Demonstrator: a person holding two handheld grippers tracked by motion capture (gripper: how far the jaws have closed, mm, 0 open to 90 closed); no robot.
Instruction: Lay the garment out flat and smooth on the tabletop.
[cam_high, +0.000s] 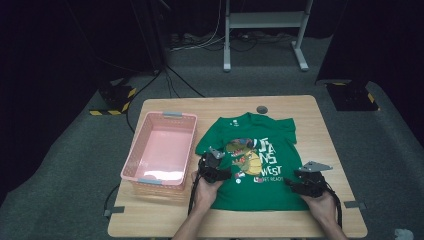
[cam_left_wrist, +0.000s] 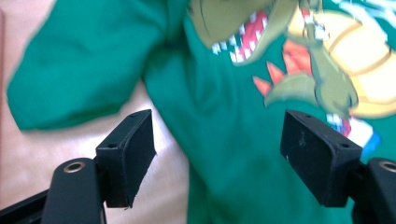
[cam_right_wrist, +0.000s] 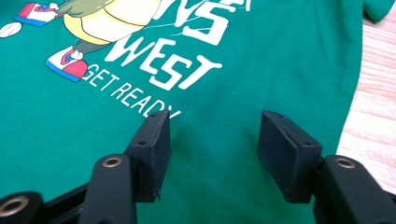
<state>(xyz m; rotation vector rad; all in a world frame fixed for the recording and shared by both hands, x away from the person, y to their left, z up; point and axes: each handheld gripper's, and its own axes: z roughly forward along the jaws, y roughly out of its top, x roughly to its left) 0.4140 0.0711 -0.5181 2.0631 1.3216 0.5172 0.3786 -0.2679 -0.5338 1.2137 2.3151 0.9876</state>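
Note:
A green T-shirt (cam_high: 250, 134) with a dinosaur print and white lettering lies flat, front up, on the wooden table (cam_high: 320, 125). My left gripper (cam_high: 216, 167) hovers over the shirt's lower left side, below its left sleeve. In the left gripper view its jaws (cam_left_wrist: 217, 121) stand open, with the sleeve (cam_left_wrist: 79, 60) and the dinosaur's mouth beyond them. My right gripper (cam_high: 296, 181) is over the shirt's lower right part. In the right gripper view it is open (cam_right_wrist: 215, 119) above plain green fabric (cam_right_wrist: 280, 56) below the words "GET READY". Neither gripper pinches the cloth.
A pink plastic basket (cam_high: 134, 150) with nothing visible inside stands on the table left of the shirt, close to my left gripper. A small grey round object (cam_high: 261, 109) lies at the table's far edge beyond the collar. Bare wood (cam_right_wrist: 373, 107) shows right of the shirt.

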